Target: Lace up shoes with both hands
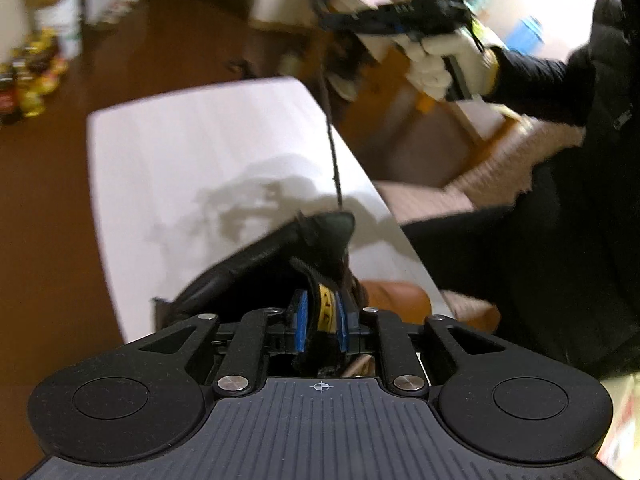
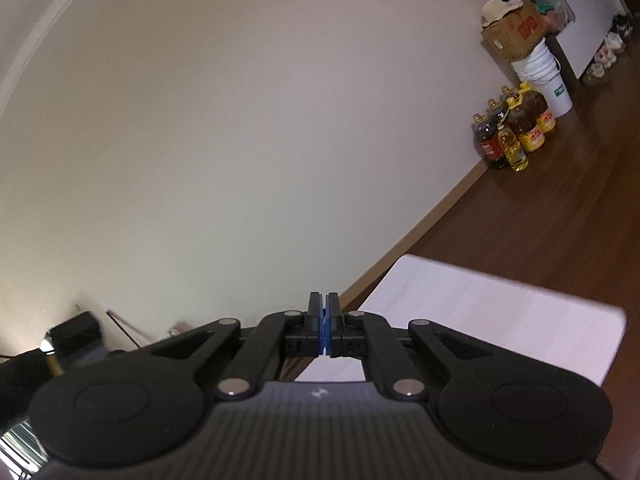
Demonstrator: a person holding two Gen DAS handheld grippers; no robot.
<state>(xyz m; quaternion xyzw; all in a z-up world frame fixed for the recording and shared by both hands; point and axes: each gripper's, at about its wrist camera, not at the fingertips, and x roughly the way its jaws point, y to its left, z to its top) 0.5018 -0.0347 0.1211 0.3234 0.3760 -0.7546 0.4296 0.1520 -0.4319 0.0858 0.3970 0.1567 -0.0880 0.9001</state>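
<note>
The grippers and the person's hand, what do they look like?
Each gripper, left gripper and right gripper, is black with blue finger pads, silver pivot bolts, round side discs and a ribbed dark-grey body bearing a small white mark. The right hand wears a white glove below a black sleeve.

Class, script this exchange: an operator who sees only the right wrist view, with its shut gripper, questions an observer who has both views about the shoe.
Operator: Is anything in my closed gripper?
Observer: A thin black shoelace runs taut from the right gripper down to a black leather shoe.
Operator: What steadies the shoe?
Observer: The left gripper clamps the shoe's yellow-and-black fabric tab, over the white table.
</note>
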